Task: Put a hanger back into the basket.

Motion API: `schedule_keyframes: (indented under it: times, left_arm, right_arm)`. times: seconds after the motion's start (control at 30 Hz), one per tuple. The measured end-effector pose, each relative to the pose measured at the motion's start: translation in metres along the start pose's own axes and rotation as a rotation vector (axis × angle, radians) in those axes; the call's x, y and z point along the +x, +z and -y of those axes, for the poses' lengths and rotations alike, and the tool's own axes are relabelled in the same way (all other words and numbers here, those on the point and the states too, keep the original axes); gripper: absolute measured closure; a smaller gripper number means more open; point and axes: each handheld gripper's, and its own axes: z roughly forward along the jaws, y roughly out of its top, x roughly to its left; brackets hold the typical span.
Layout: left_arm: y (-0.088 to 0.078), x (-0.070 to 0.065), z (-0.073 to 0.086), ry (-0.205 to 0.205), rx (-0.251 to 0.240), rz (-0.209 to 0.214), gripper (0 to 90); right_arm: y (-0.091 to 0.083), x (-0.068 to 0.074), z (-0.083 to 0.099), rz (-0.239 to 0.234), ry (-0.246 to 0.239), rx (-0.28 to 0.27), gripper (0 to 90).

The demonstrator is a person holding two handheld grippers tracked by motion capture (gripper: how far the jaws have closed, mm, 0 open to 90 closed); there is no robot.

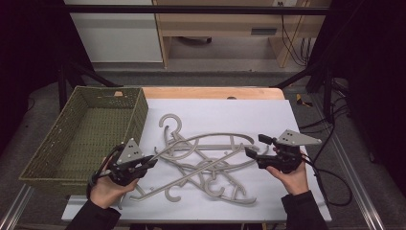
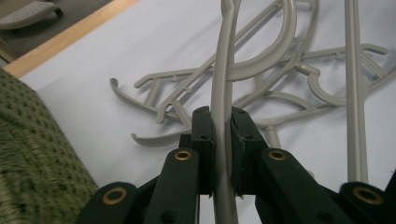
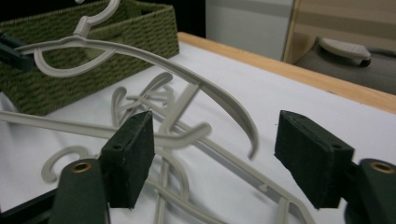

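Note:
A pale grey plastic hanger [image 1: 206,136] [image 2: 224,70] arches above a tangled pile of several like hangers [image 1: 201,167] on the white sheet. My left gripper [image 1: 152,162] [image 2: 220,116] is shut on one arm of that raised hanger, next to the basket. The hanger's other arm [image 3: 140,51] curves down and its tip hangs in the gap ahead of my right gripper [image 1: 255,145] [image 3: 215,123]. That gripper's jaws stand wide apart at the pile's right side and neither pad touches anything.
A green woven basket [image 1: 139,115] [image 2: 28,154] [image 3: 46,93] stands empty at the left, partly off the white sheet [image 1: 230,110]. The wooden table edge [image 1: 210,92] runs along the back. Black cables [image 1: 330,177] trail off the right side.

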Motion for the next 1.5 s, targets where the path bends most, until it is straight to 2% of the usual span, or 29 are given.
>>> schedule_keyframes:
  times: [0.1,0.27,0.33,0.53,0.73,0.93,1.07,1.2,1.4,1.5]
  left_arm:
    - [-0.008,0.007,0.000,-0.008,-0.009,-0.032,81.5]
    - [-0.023,0.019,0.000,-0.049,-0.060,-0.093,81.5]
    - [-0.030,0.023,0.001,-0.069,-0.075,-0.119,81.5]
    - [-0.049,0.041,0.004,-0.090,-0.100,-0.206,81.5]
    - [-0.057,0.066,0.011,-0.142,-0.120,-0.282,81.5]
    - [-0.075,0.096,0.009,-0.161,-0.116,-0.349,81.5]
    - [-0.085,0.121,0.013,-0.197,-0.124,-0.356,81.5]
    - [-0.087,0.148,0.023,-0.217,-0.102,-0.373,81.5]
    - [-0.087,0.178,0.040,-0.249,-0.082,-0.391,81.4]
    - [-0.086,0.186,0.047,-0.255,-0.061,-0.401,81.4]
  right_arm:
    - [-0.005,-0.004,0.000,0.029,0.021,-0.019,22.0]
    - [-0.008,-0.010,0.004,0.055,0.058,-0.027,19.5]
    - [-0.008,-0.012,0.006,0.060,0.063,-0.030,18.9]
    - [-0.007,-0.014,0.008,0.071,0.065,-0.023,16.6]
    - [-0.007,-0.013,0.009,0.070,0.065,-0.019,15.8]
    - [-0.007,-0.012,0.009,0.071,0.069,-0.019,13.6]
    - [-0.005,-0.011,0.009,0.083,0.077,-0.019,9.7]
    - [-0.006,-0.010,0.009,0.080,0.077,-0.022,9.1]
    - [-0.004,-0.010,0.009,0.095,0.058,-0.002,7.9]
    - [-0.004,-0.009,0.010,0.099,0.063,0.002,8.1]
